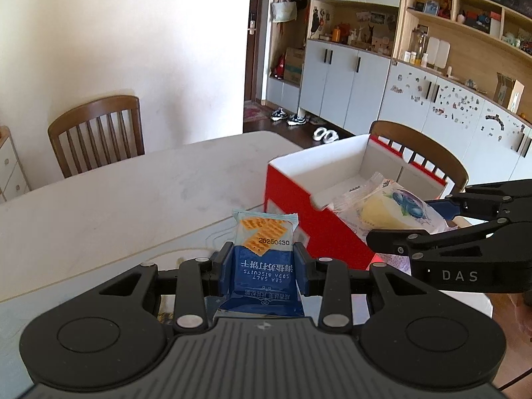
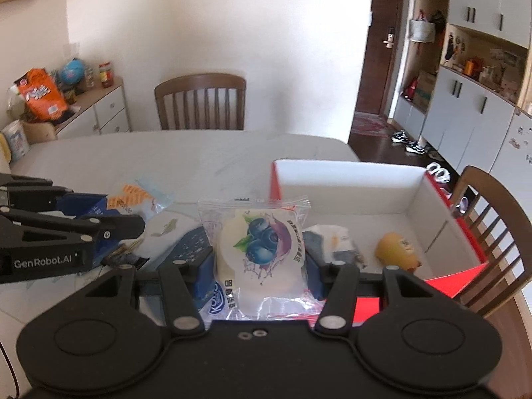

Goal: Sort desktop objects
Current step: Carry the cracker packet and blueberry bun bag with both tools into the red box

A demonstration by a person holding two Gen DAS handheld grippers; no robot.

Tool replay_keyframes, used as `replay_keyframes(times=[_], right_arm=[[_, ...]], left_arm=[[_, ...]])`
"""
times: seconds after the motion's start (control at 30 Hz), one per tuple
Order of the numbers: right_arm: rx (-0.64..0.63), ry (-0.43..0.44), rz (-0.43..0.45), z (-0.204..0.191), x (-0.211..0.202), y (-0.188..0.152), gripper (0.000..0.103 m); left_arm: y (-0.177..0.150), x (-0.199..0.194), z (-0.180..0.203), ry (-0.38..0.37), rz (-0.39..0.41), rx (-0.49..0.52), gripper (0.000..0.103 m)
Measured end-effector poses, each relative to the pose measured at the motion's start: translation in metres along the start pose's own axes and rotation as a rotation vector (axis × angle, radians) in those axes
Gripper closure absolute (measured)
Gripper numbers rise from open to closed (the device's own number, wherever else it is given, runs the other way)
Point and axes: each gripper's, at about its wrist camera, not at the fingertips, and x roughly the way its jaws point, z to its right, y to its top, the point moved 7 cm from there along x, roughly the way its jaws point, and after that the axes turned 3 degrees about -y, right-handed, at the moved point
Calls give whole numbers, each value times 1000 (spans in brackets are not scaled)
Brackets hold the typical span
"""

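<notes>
A blue plastic soda-biscuit packet sits clamped between the left gripper's jaws. The right gripper's jaws pinch a clear blueberry cake packet; ahead of them stands an open red-and-white cardboard box.

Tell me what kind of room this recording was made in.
Most likely the dining area of a lived-in home. A white dining table has wooden chairs around it, wall cabinets with cluttered open shelves run down one side, and shoes lie on the floor near the entrance door.
</notes>
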Motion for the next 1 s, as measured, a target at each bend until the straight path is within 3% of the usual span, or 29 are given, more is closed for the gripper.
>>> replay_keyframes(times=[0.47, 1.0], right_arm=[[26, -23, 36, 59, -4, 7, 49], [44, -51, 15, 123, 24, 6, 49]], left_arm=[[36, 19, 52, -29, 44, -3, 68], [59, 85, 98, -33, 8, 21, 68]])
